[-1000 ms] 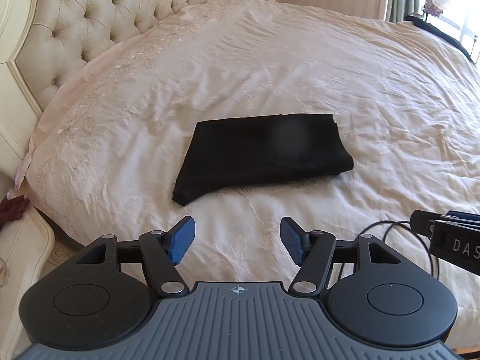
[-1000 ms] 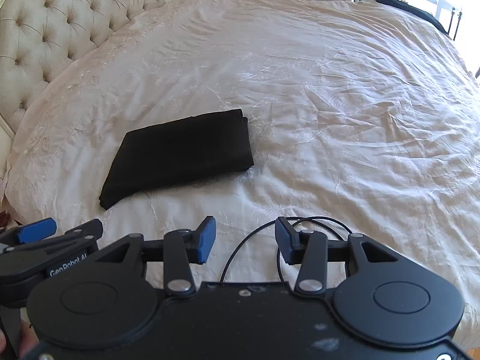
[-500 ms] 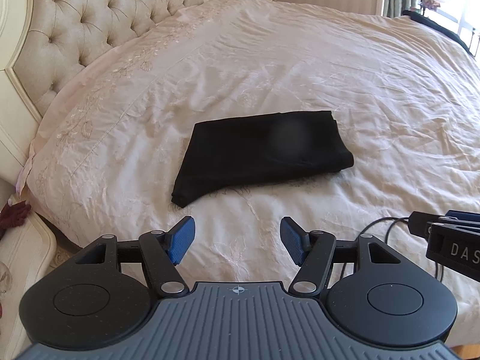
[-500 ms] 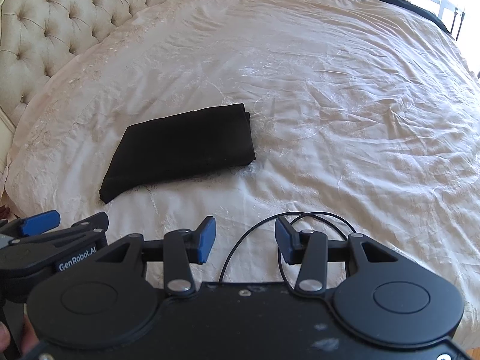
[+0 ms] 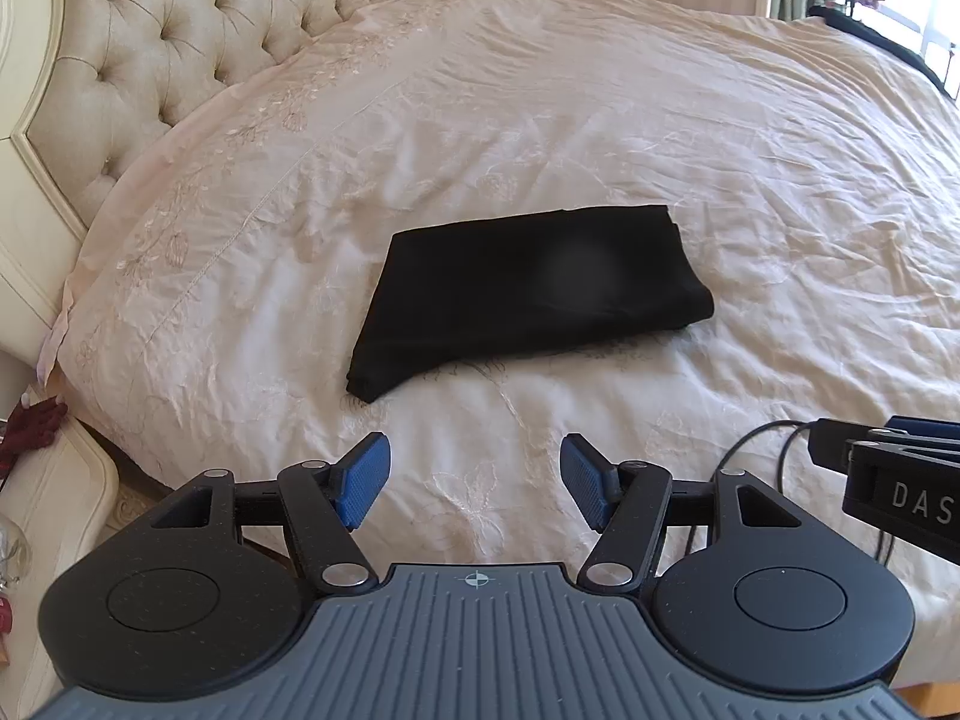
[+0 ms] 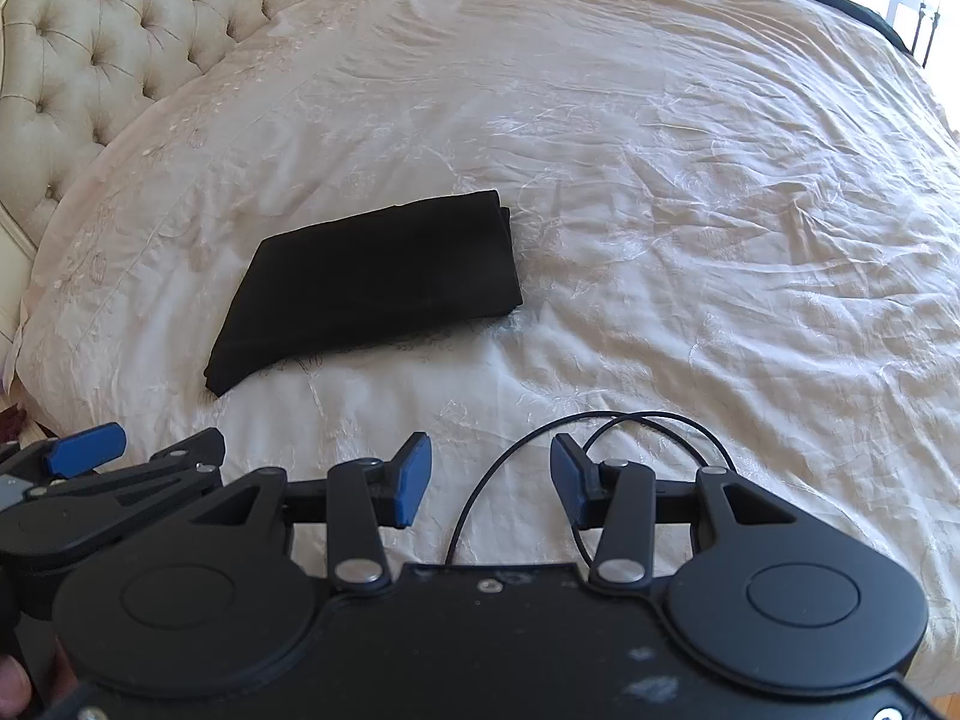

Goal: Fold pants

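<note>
Pants lying folded on bed, long axis left-right, ahead of left gripper; right gripper farther; both fingers gaping, empty.

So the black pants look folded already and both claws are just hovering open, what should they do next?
Probably just draw back and stop. The black pants lie as a compact folded rectangle on the bedspread. The left gripper and right gripper are open, hold nothing, and hang short of the cloth. At most, one could smooth the slightly uneven right-hand edge.
</note>
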A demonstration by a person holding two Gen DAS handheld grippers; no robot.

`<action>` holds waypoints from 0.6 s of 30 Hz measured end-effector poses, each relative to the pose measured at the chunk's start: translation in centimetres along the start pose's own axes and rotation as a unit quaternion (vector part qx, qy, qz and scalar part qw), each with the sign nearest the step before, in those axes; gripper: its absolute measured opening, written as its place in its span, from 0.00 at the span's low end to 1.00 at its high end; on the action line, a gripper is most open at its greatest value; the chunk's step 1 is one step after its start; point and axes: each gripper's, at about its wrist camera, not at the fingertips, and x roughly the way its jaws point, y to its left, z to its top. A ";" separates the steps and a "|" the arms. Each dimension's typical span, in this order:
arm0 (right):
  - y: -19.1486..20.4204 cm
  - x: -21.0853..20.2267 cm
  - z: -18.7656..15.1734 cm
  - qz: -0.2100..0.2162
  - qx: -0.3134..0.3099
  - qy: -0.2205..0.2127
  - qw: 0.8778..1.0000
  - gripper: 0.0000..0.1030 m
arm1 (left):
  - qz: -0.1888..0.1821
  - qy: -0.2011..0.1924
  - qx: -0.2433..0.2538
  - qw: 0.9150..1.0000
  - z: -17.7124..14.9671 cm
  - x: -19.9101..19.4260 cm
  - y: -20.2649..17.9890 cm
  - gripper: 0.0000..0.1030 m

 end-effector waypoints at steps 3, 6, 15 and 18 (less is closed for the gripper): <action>0.2 0.1 0.1 -0.001 0.001 0.001 1.000 0.46 | 0.000 0.000 0.000 1.000 0.0 0.0 0.0 0.60; 0.4 0.1 0.2 -0.001 0.000 0.001 1.000 0.46 | 0.000 -0.001 -0.001 1.000 0.0 0.0 0.0 0.60; 0.7 0.2 0.4 -0.002 -0.003 -0.001 1.000 0.46 | -0.003 -0.002 -0.002 1.000 0.3 0.0 0.2 0.60; 0.9 0.3 0.5 -0.002 -0.004 0.001 1.000 0.46 | -0.003 -0.002 -0.005 1.000 0.3 0.0 0.3 0.59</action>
